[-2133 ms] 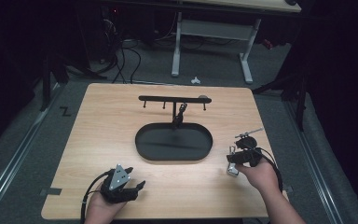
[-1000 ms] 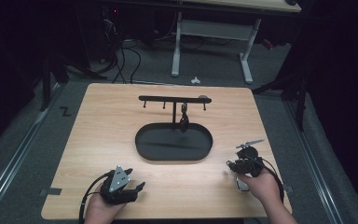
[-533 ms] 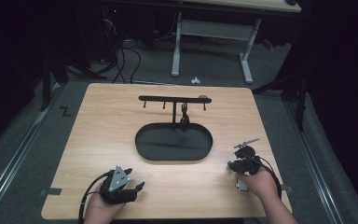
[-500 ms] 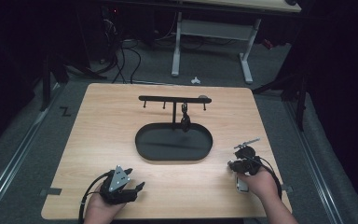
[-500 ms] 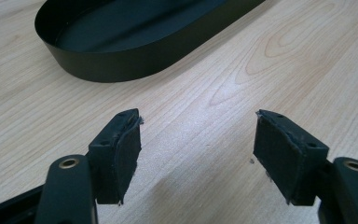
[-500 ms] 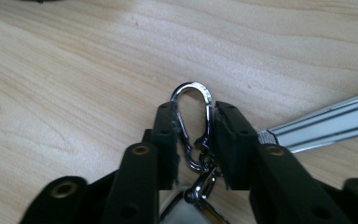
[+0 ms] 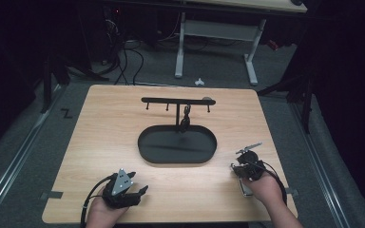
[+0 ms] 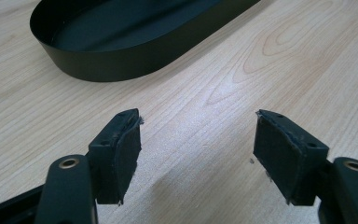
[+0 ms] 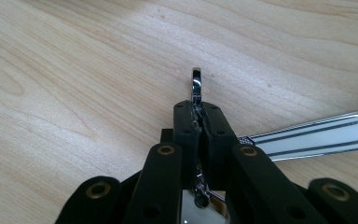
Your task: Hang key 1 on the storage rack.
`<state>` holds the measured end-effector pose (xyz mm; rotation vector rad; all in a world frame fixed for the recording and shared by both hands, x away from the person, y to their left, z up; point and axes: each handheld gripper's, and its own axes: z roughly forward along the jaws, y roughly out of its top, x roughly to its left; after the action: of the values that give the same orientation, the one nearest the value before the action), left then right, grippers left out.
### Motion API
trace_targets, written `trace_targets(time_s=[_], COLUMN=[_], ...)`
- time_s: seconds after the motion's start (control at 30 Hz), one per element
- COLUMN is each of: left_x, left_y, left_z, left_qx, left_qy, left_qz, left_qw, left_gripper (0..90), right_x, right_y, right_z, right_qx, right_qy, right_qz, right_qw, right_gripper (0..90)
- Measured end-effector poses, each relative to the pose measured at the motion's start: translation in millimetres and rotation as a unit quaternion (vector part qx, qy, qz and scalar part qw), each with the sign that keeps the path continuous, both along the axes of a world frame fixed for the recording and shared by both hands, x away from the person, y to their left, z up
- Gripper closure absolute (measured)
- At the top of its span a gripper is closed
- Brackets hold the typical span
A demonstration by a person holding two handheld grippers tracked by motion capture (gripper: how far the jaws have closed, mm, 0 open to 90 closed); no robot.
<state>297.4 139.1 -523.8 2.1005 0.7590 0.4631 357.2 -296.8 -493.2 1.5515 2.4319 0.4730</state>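
Note:
On the right of the wooden table (image 7: 100, 142) my right gripper (image 7: 235, 167) rests low over the wood. Its jaws have just been closing and now pinch a shiny chrome piece (image 9: 196, 84) that sticks out past the pads (image 9: 186, 122). A silver striped band (image 9: 312, 135) runs off to the right from it; the band (image 7: 245, 188) lies under the right hand. My left gripper (image 7: 139, 183) sits near the front left edge with its jaws wide apart. Bare wood shows between the left gripper's (image 8: 196, 126) pads.
A black oval tray (image 7: 177, 161) lies mid-table, its wall (image 8: 121, 65) just beyond the left jaws. Behind it stands a black T-shaped stand (image 7: 178, 101) with small hooks and a dark item (image 7: 185, 121) hanging from it. Dark floor, cables and desk legs lie beyond the far edge.
The right hand has drawn a little toward the near edge and its jaws have closed onto the chrome piece. The left gripper has stayed put.

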Motion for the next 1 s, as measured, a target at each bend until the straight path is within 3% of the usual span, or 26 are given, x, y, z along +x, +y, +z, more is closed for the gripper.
trace_targets(time_s=[0.5,1.0], left_x=[-0.2,1.4], left_y=[0.6,-3.5], left_z=[1.1,1.2], left_qx=[-0.002,-0.002], left_qy=[-0.002,-0.001], left_qz=[0.0,-0.007], left_qw=[1.0,1.0], left_gripper=[32.1,32.0], right_x=[7.0,2.4], right_y=[-2.5,-8.4], right_z=[1.8,54.6], right_qx=[0.011,0.026], right_qy=[0.029,-0.006], right_qz=[-0.008,-0.005], right_qw=[0.9995,0.9996], right_gripper=[86.5,86.5])
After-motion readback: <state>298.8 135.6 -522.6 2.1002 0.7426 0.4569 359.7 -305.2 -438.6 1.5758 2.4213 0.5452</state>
